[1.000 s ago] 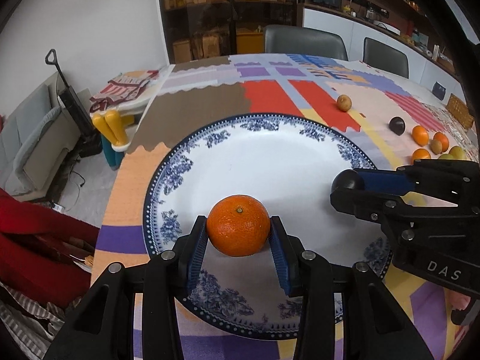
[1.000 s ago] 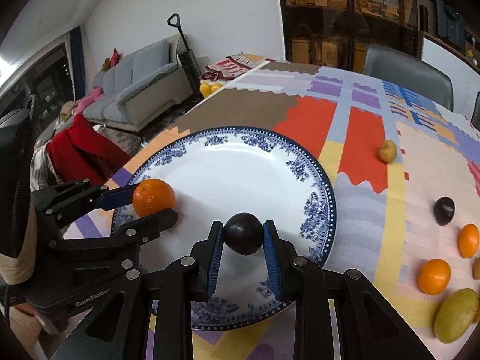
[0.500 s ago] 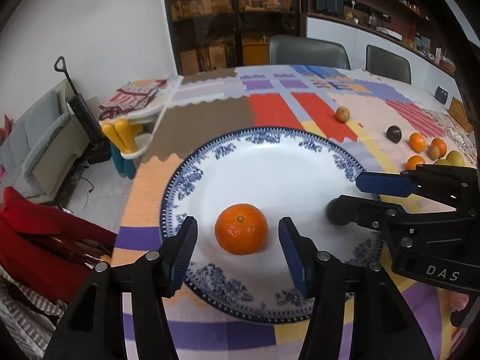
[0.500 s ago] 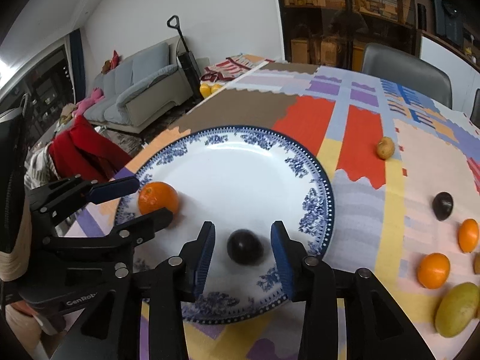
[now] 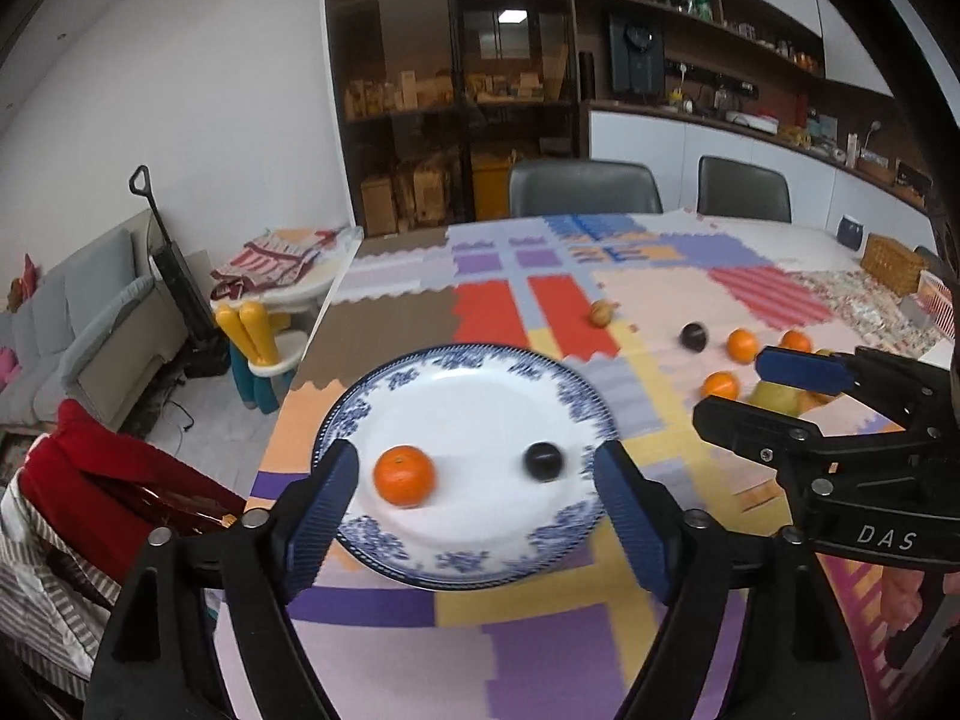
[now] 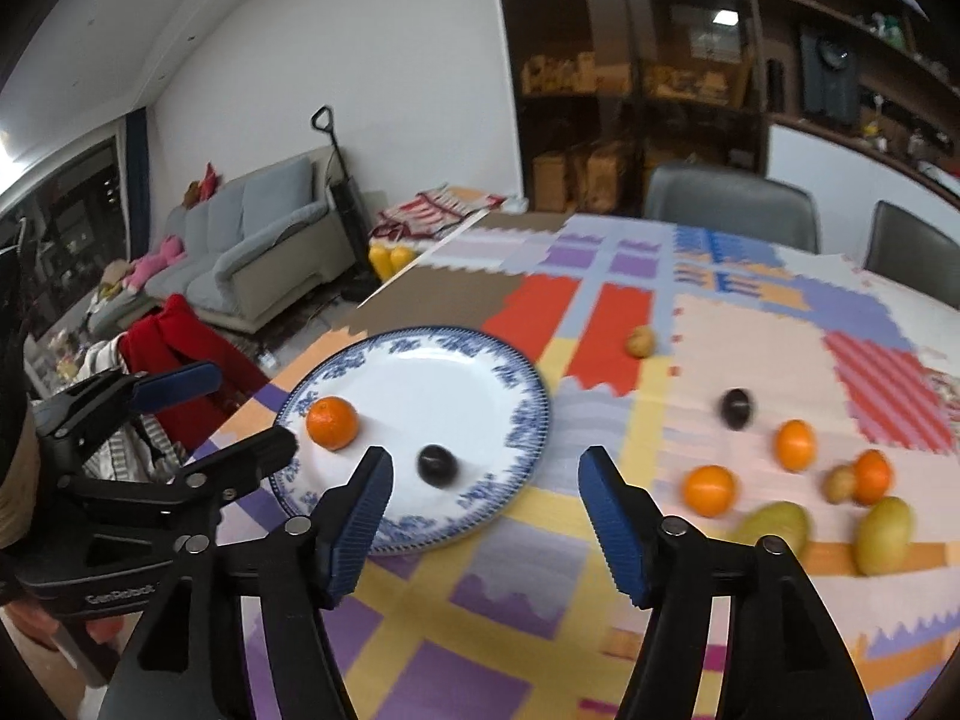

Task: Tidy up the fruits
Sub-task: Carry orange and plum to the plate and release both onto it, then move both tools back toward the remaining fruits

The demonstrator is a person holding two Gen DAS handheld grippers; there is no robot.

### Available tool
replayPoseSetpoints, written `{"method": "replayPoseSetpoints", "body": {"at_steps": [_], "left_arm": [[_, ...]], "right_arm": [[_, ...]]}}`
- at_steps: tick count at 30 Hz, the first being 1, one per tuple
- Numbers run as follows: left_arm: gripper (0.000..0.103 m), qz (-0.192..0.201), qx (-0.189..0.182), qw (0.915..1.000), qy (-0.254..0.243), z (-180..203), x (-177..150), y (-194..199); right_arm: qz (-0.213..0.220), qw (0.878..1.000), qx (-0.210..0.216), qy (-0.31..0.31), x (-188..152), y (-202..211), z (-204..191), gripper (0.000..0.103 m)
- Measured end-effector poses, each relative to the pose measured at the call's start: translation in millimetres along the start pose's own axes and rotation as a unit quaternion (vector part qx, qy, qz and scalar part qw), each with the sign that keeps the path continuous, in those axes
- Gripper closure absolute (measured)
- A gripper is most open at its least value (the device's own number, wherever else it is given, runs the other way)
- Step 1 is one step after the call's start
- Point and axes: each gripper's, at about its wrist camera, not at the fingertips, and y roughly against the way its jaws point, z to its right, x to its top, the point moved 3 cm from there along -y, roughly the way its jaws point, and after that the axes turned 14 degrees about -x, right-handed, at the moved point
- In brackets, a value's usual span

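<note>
A blue-and-white plate (image 5: pixel 474 402) (image 6: pixel 432 372) lies on the patchwork tablecloth. On it rest an orange (image 5: pixel 404 476) (image 6: pixel 332 423) at the left and a dark plum (image 5: pixel 543 461) (image 6: pixel 437 465) beside it, both lying free. My left gripper (image 5: pixel 475 462) (image 6: pixel 252 408) hovers above the plate's near edge. Its jaws are opening, and neither pad touches a fruit. My right gripper (image 6: pixel 485 459) (image 5: pixel 744 387) hangs to the right of it, jaws also opening with nothing gripped. Loose on the cloth at the right are several oranges (image 6: pixel 710 490), another plum (image 6: pixel 737 408) and yellow-green fruit (image 6: pixel 885 534).
A small brown fruit (image 6: pixel 641 341) lies beyond the plate. The table's left edge (image 5: pixel 312 348) drops to the floor, with a red garment (image 5: pixel 102 480) on a chair beside it. Two grey chairs (image 5: pixel 582 186) stand at the far side. A wicker basket (image 5: pixel 894 261) sits far right.
Both grippers let go of their fruit, left the orange and right the plum, which now lie on the plate. Both jaws spread wider and both grippers drew back and up.
</note>
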Motion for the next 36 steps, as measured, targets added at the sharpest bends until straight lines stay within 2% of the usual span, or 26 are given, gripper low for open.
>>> {"method": "replayPoseSetpoints", "body": {"at_steps": [3,6,12,17,26,36], "left_arm": [[0.016,0.011,0.0,0.9999,0.003,18,3,8],[0.015,0.017,-0.015,0.9996,0.018,34,5,12],[0.015,0.028,-0.029,0.999,0.02,69,13,14],[0.009,0.04,-0.026,0.9988,0.002,96,20,13],[0.006,0.044,-0.044,0.9976,-0.03,140,30,-11],[0.006,0.014,-0.067,0.997,-0.037,167,33,-56]], "right_arm": [[0.012,1.0,-0.014,-0.012,-3,19,17,0.031],[0.025,0.999,-0.026,-0.019,-6,36,33,0.027],[0.037,0.998,-0.039,-0.039,-12,59,67,0.026],[0.045,0.996,-0.056,-0.045,-16,70,95,0.026],[0.056,0.994,-0.091,-0.033,-19,81,142,0.026],[0.035,0.993,-0.11,-0.027,-30,64,184,0.026]]}}
